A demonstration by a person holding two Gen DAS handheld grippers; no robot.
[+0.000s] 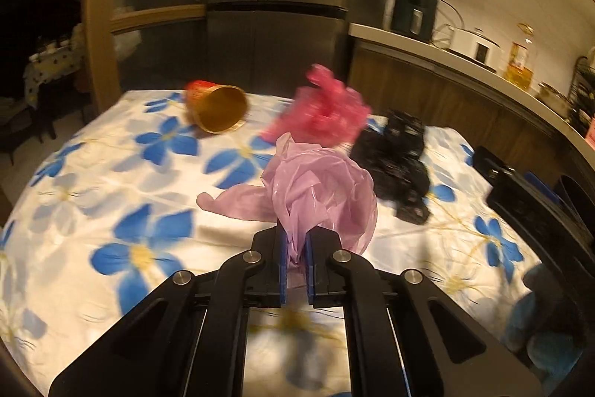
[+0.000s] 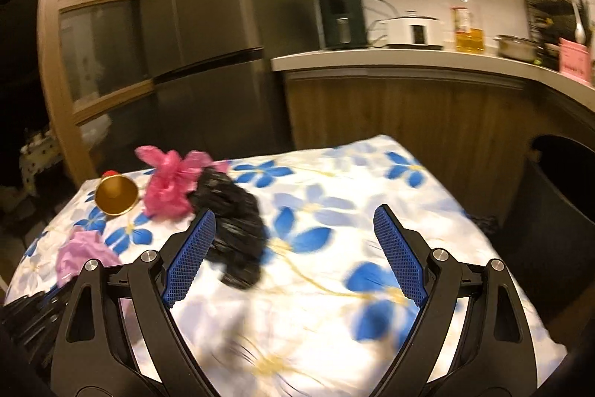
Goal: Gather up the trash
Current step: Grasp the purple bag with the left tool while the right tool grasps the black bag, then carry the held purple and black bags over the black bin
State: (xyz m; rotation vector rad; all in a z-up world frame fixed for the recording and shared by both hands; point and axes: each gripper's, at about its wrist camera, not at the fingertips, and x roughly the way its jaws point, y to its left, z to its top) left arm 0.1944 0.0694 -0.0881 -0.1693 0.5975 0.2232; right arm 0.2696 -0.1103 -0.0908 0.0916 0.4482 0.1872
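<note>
My left gripper (image 1: 296, 250) is shut on a crumpled pale lilac plastic bag (image 1: 319, 188), which bulges above the blue pads; the same lilac plastic bag (image 2: 80, 255) shows at the lower left of the right wrist view. On the flowered tablecloth (image 1: 111, 173) lie a crumpled pink bag (image 1: 323, 110), a crumpled black bag (image 1: 398, 159) and a tipped-over red and gold paper cup (image 1: 219, 106). My right gripper (image 2: 293, 237) stands open above the cloth with nothing between its fingers. The black bag (image 2: 234, 229) lies just left of its left finger, with the pink bag (image 2: 171, 185) and the cup (image 2: 117, 194) farther back.
A dark bin (image 2: 550, 211) stands off the table's right edge, below a wooden kitchen counter (image 2: 409, 58) that carries appliances and a bottle. A grey fridge (image 2: 208, 25) rises behind the table. The right gripper's body (image 1: 539, 207) shows at the right of the left wrist view.
</note>
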